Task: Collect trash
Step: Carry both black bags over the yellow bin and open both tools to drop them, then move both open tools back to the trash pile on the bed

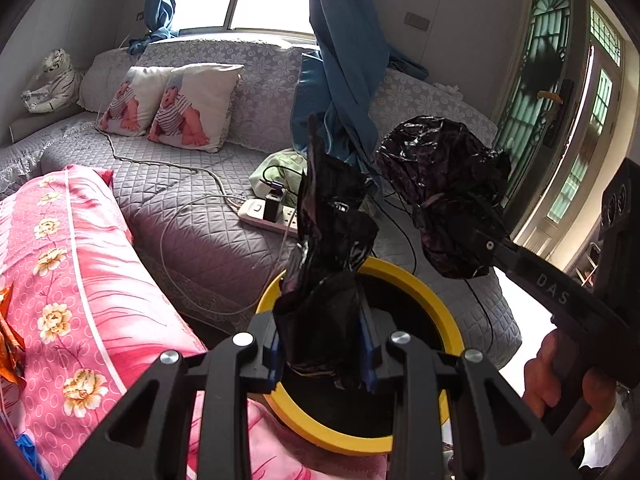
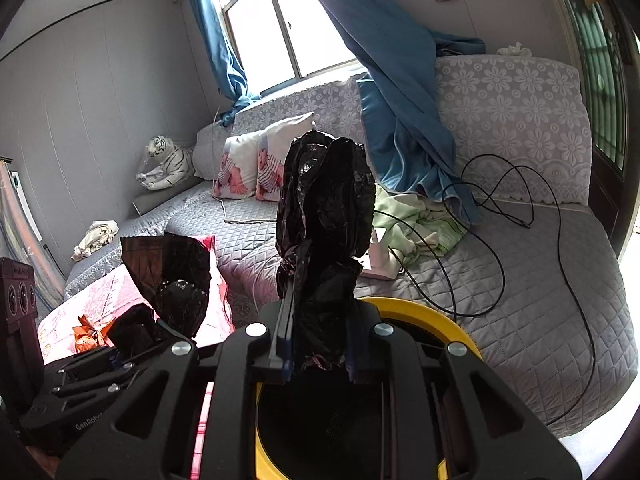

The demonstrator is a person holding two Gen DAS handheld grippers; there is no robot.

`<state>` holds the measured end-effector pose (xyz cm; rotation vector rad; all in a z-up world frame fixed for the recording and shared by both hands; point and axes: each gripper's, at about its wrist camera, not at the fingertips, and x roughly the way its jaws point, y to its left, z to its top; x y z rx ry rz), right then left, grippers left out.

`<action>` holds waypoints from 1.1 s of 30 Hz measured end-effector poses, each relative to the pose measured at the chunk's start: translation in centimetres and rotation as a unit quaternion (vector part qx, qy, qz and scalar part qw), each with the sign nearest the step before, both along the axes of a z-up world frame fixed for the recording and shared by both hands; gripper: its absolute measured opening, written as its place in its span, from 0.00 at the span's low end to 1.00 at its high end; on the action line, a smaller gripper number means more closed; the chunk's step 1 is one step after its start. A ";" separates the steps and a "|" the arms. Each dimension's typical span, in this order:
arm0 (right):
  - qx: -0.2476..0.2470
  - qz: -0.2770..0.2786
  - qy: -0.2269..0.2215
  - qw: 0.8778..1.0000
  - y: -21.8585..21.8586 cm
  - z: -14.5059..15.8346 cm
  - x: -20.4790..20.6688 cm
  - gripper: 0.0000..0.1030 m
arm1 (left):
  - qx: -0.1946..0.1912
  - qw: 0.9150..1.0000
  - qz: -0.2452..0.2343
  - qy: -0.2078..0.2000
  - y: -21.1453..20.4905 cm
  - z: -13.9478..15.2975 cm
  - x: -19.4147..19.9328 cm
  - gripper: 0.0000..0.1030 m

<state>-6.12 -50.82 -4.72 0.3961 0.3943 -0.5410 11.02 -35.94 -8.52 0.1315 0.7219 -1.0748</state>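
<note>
My left gripper [image 1: 324,360] is shut on a crumpled black plastic bag [image 1: 328,248] and holds it over a yellow-rimmed bin [image 1: 416,276]. My right gripper [image 2: 318,356] is shut on another crumpled black plastic bag [image 2: 324,208], also above the bin's yellow rim [image 2: 424,312]. The right gripper with its bag [image 1: 444,184] shows at the right of the left wrist view. The left gripper with its bag [image 2: 176,264] shows at the lower left of the right wrist view. An orange foil wrapper [image 1: 10,344] lies on the pink quilt; it also shows in the right wrist view [image 2: 90,338].
A grey quilted sofa [image 2: 520,300] holds a white power strip [image 1: 268,216] with cables [image 2: 500,240], green cloth [image 2: 424,224], baby-print pillows [image 1: 188,108] and a toy tiger [image 1: 52,84]. A pink floral quilt [image 1: 88,288] lies left. Blue curtains [image 1: 344,72] hang behind. A door [image 1: 552,80] stands right.
</note>
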 end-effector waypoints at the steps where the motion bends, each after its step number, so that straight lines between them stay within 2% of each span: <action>1: 0.003 -0.002 0.004 1.000 -0.4 -0.3 0.1 0.17 | 0.007 1.000 -0.003 0.001 -0.4 -0.4 -0.1 0.27; 7: 0.047 0.001 0.027 0.999 -2.1 -2.4 0.8 0.17 | 0.035 0.999 -0.022 0.016 -1.7 -2.5 -0.5 0.27; 15: 0.058 -0.001 0.043 0.997 -2.5 -3.2 1.4 0.18 | 0.037 0.999 -0.025 0.029 -2.4 -3.1 -0.3 0.27; 17: 0.060 -0.005 0.046 0.997 -2.6 -3.3 1.4 0.22 | 0.036 0.999 -0.023 0.028 -2.4 -3.1 -0.3 0.30; 19: 0.063 -0.010 0.045 0.997 -2.8 -3.4 1.3 0.35 | 0.033 0.999 -0.021 0.031 -2.4 -3.0 -0.4 0.44; 21: 0.070 -0.017 0.036 0.997 -3.1 -3.3 1.0 0.44 | 0.028 0.999 -0.019 0.033 -2.2 -3.0 -0.3 0.49; 22: 0.073 -0.021 0.034 0.997 -3.4 -3.3 0.8 0.44 | 0.027 0.999 -0.017 0.033 -2.1 -2.9 -0.3 0.49; 27: 0.079 -0.034 0.028 0.996 -4.0 -2.9 0.0 0.44 | 0.014 0.999 -0.002 0.032 -1.2 -2.0 0.1 0.49; 33: 0.069 -0.033 0.010 0.997 -3.6 -1.6 -0.8 0.44 | -0.010 0.999 0.034 0.022 1.5 1.1 0.7 0.49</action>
